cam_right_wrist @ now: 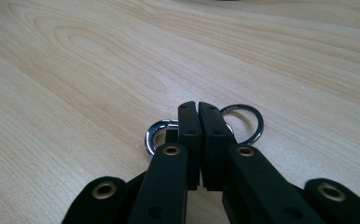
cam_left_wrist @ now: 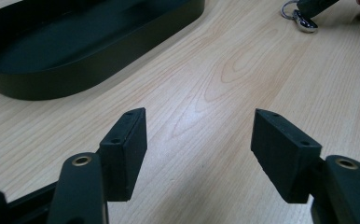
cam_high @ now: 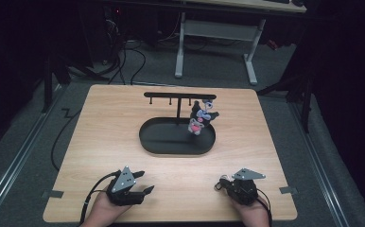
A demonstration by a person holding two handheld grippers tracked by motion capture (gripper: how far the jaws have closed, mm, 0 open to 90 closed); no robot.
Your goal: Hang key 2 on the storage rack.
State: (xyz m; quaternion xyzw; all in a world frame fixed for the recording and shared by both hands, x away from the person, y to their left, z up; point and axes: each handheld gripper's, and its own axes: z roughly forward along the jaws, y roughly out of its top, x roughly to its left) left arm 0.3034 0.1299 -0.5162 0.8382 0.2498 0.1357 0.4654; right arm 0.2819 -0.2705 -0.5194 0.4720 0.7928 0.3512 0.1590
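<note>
keyring (cam_right_wrist: 245,122): a metal clasp and a dark ring, seen low centre in the right gripper view, poking out either side of the pinched jaw tips just above the table (cam_high: 124,118). Also spotted at the top right of the left gripper view (cam_left_wrist: 304,21).
right gripper (cam_high: 222,183): bottom right of the high view, jaws pressed together with the keyring clamped between the pads, so it looks properly held.
left gripper (cam_high: 143,182): bottom left of the high view, jaws spread wide, nothing between them, just bare wood.
step in hand: probably getting the keyring onto a peg of the stand (cam_high: 178,99). The pinch is best kept firm and the ring left hanging free, so a peg can be threaded without fuss.
tray (cam_high: 154,142): black oval dish, centre of the high view, nothing loose seen lying in it, only the stand's post.
plush toy (cam_high: 200,118): already hung at the bar's right end, dangling over the tray.
</note>
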